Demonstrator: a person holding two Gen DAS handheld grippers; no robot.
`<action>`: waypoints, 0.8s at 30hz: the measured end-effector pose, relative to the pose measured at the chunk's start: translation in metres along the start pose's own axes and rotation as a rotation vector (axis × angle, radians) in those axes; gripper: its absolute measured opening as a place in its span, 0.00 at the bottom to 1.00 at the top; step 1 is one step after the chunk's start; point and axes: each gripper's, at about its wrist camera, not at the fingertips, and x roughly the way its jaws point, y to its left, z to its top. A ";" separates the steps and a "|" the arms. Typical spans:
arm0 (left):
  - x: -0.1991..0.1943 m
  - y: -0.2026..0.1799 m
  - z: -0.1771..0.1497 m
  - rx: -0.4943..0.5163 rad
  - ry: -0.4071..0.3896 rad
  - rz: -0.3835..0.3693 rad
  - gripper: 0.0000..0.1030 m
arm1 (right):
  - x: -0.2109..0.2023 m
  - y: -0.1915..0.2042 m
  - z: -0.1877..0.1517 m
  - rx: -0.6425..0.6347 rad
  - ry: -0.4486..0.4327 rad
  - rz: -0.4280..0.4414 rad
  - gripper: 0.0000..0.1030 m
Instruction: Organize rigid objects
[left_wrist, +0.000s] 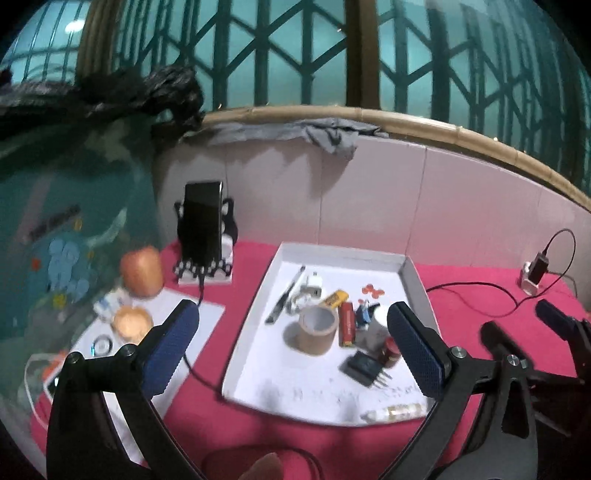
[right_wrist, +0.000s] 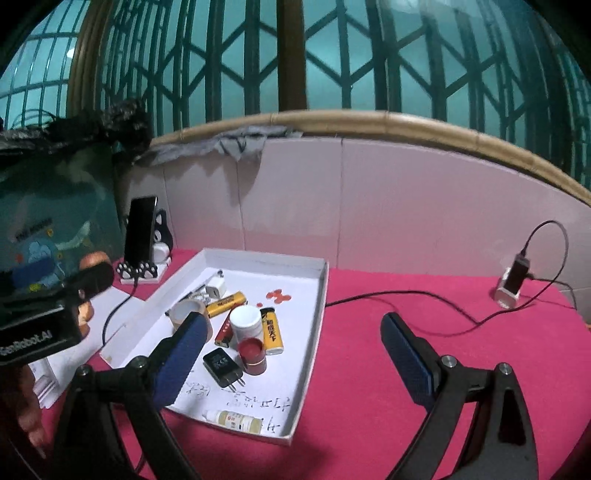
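A white cardboard tray (left_wrist: 413, 275) lies on the red tablecloth (right_wrist: 388, 369), between the left gripper (left_wrist: 291, 343) fingers; in it, a tape roll (left_wrist: 317, 328), white jar (right_wrist: 245, 322), black charger plug (right_wrist: 222, 366) and red-capped pot (right_wrist: 252, 355) crowd together near the right-hand finger; the right gripper (right_wrist: 295, 360) hangs beside the tray, its left finger over the rim; both spread wide, empty; a green folding grille (right_wrist: 332, 55) stands behind.

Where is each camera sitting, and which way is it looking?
Left wrist: sits on the left gripper, looking forward over the white tray; its open fingers and the right gripper show.
Right wrist: sits on the right gripper, facing the tray's right side and the red cloth; the left gripper shows.
Both see the tray and the tape roll.
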 end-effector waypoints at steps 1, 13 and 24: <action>-0.004 0.000 -0.001 0.003 0.015 -0.006 1.00 | -0.007 -0.002 0.000 0.001 -0.009 0.001 0.93; -0.066 -0.021 -0.021 0.083 -0.049 -0.016 1.00 | -0.080 -0.028 0.001 0.055 -0.111 0.025 0.95; -0.086 -0.028 -0.037 0.107 -0.021 -0.022 1.00 | -0.157 -0.055 -0.006 0.168 -0.261 0.053 1.00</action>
